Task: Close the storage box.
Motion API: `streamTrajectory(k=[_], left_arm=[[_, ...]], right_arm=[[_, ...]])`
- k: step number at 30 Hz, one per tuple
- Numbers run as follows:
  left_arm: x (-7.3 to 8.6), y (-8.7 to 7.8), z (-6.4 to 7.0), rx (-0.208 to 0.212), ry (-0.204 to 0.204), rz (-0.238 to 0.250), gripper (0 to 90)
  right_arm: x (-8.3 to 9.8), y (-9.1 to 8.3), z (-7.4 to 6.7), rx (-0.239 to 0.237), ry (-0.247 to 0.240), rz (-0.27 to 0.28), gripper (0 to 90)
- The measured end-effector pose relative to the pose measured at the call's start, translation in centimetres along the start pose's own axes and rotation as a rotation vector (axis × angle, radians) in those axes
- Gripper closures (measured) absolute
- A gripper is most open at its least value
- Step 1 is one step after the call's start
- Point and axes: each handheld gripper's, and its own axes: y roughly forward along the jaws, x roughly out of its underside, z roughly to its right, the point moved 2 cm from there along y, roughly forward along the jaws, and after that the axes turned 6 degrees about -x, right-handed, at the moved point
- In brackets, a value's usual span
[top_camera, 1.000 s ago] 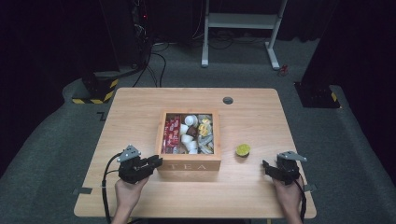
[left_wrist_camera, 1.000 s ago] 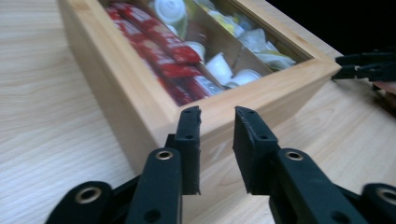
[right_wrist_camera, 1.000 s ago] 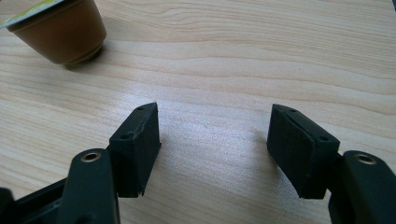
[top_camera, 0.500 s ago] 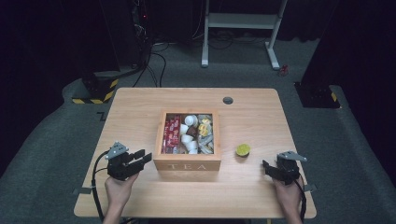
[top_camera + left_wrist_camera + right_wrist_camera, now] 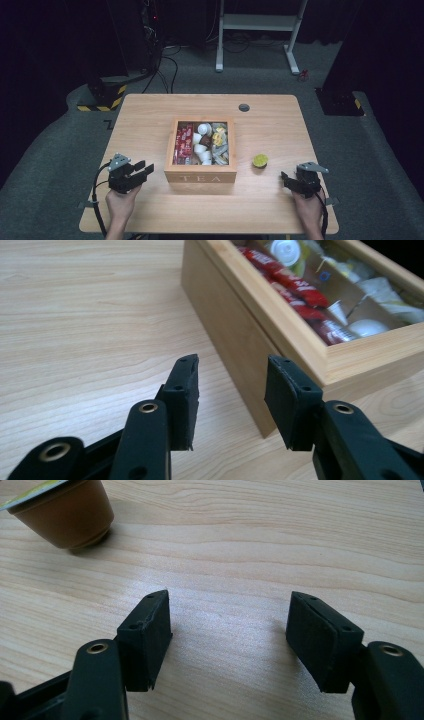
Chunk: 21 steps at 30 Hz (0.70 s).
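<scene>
Table carries the wooden tea box at its middle. I see my left gripper just beside the box's left wall; its jaws have just been opening, with nothing between them. My right gripper is released too, near the small capsule.

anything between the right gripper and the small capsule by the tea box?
No. In the high view, bare tabletop separates the right gripper from the capsule; the right gripper view shows the same, with open, empty jaws.
</scene>
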Motion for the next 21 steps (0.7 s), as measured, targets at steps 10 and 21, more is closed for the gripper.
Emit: streamTrajectory(k=[10,21], left_arm=[[0.9,0.6,-1.2,-0.042,-0.017,-0.024,54.6],[2.2,1.9,-2.1,-0.101,-0.045,-0.065,51.5]], right_arm=[[0.0,0.0,0.0,0.000,0.000,0.000,34.5],[0.0,0.0,0.0,0.000,-0.001,0.000,34.5]])
